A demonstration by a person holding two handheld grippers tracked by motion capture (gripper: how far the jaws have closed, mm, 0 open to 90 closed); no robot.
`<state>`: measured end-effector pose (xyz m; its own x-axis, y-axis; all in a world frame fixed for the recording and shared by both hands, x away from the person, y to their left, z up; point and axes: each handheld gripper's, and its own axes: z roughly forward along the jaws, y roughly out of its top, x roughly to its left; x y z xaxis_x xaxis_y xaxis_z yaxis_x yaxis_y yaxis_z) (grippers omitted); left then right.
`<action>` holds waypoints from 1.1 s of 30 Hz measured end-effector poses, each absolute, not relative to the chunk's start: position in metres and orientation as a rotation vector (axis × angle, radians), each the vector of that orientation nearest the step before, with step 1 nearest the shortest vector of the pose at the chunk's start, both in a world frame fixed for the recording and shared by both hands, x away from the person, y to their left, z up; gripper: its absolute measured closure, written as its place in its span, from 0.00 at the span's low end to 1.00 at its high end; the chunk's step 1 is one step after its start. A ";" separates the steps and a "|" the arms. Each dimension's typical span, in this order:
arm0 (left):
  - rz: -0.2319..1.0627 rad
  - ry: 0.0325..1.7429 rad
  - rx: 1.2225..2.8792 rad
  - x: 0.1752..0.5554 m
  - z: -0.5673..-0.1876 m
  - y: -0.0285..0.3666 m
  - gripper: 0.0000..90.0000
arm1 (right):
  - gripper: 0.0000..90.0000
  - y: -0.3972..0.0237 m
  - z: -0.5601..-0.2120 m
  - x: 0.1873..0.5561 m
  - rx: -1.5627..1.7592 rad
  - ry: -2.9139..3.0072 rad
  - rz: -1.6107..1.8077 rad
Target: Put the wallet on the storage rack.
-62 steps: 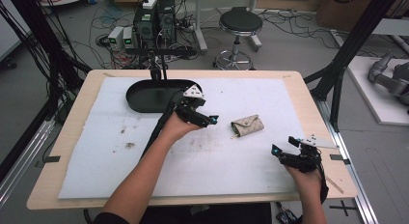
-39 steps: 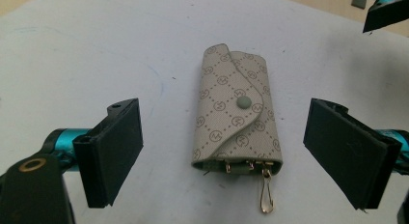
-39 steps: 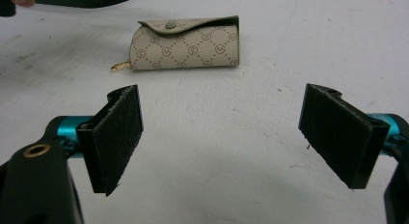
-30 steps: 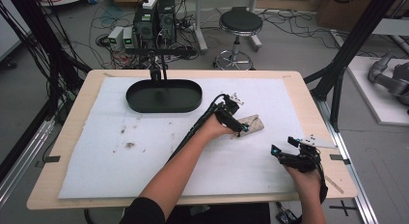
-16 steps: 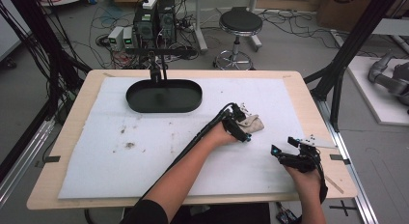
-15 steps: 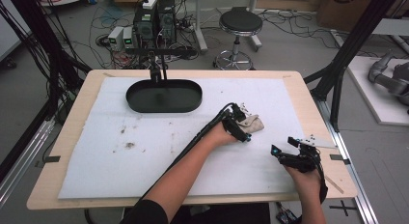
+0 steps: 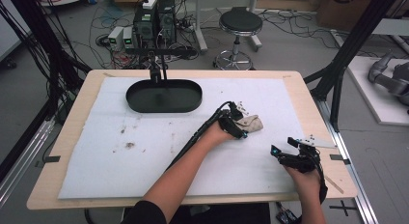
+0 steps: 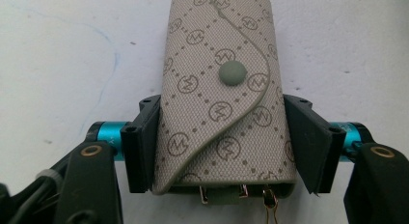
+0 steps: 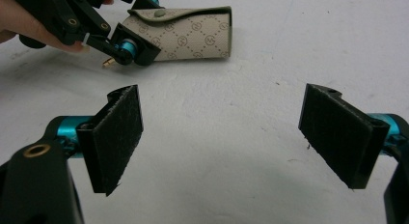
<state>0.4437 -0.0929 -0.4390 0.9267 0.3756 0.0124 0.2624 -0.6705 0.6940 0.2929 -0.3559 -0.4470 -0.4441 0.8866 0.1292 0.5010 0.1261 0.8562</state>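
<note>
A beige patterned key pouch [image 7: 253, 122] with a snap button lies on the white mat, right of the table's middle. My left gripper [image 7: 242, 120] reaches it from the left. In the left gripper view, the pouch [image 8: 222, 89] fills the gap between the black pads [image 8: 144, 147], which press on both of its long sides. The jaws have just been closing around it. Metal key hooks poke out at its near end. My right gripper [image 7: 283, 147] rests near the front right edge, open with nothing between its pads [image 9: 120, 137]. The right gripper view has the pouch [image 9: 193, 33] farther off.
A black oval tray [image 7: 132, 96] stands at the back of the white mat [image 7: 144, 175]. Brown stains [image 7: 129, 145] mark the mat's left half. The table's right edge [image 7: 337, 151] runs close beside the right gripper.
The left hand has moved from the tray area rightwards to the pouch, and its jaws have come in against the pouch's sides. The right hand has stayed put.
</note>
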 end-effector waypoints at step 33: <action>0.398 0.553 2.202 0.444 -0.361 0.053 0.40 | 0.18 -0.340 -0.448 0.295 1.307 2.049 1.234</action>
<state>0.4437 0.0526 -0.3609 0.8543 0.5106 0.0971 0.2543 -0.5736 0.7786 0.2951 -0.3401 -0.4478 -0.4747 0.8730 0.1119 0.5074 0.1675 0.8453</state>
